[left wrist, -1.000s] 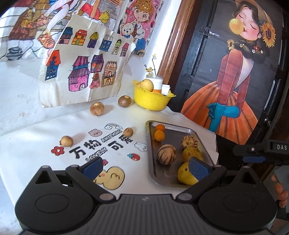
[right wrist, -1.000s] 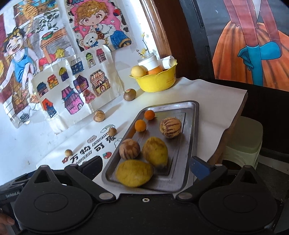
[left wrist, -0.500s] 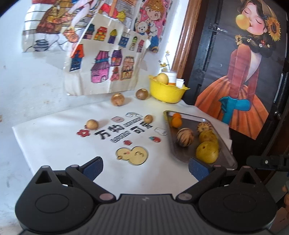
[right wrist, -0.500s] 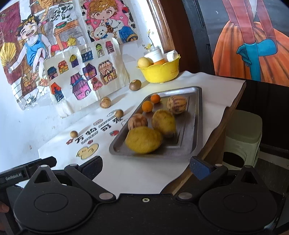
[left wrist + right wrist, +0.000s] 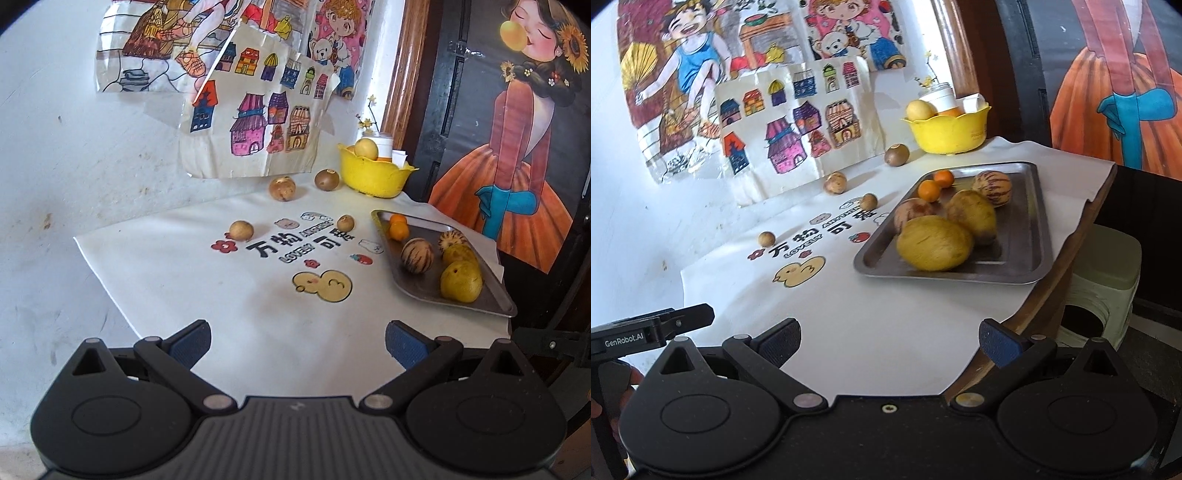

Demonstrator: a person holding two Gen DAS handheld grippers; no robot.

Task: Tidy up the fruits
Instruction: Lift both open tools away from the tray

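Metal tray (image 5: pixel 1030 221): a shallow rectangular silver pan, lying flat at the right side of the white printed table cover.
In the tray: two large dull-yellow round fruits (image 5: pixel 934 243) at the near end, touching; two pale round melons with dark stripes (image 5: pixel 991 185); two small orange citrus fruits (image 5: pixel 929 190) at the far left corner.
Loose on the cover: four small brown round fruits (image 5: pixel 241 230), spread well apart left of the tray.
Yellow plastic bowl (image 5: pixel 371 177): beyond the tray by the wall, with one pale yellow round fruit (image 5: pixel 366 148) inside.
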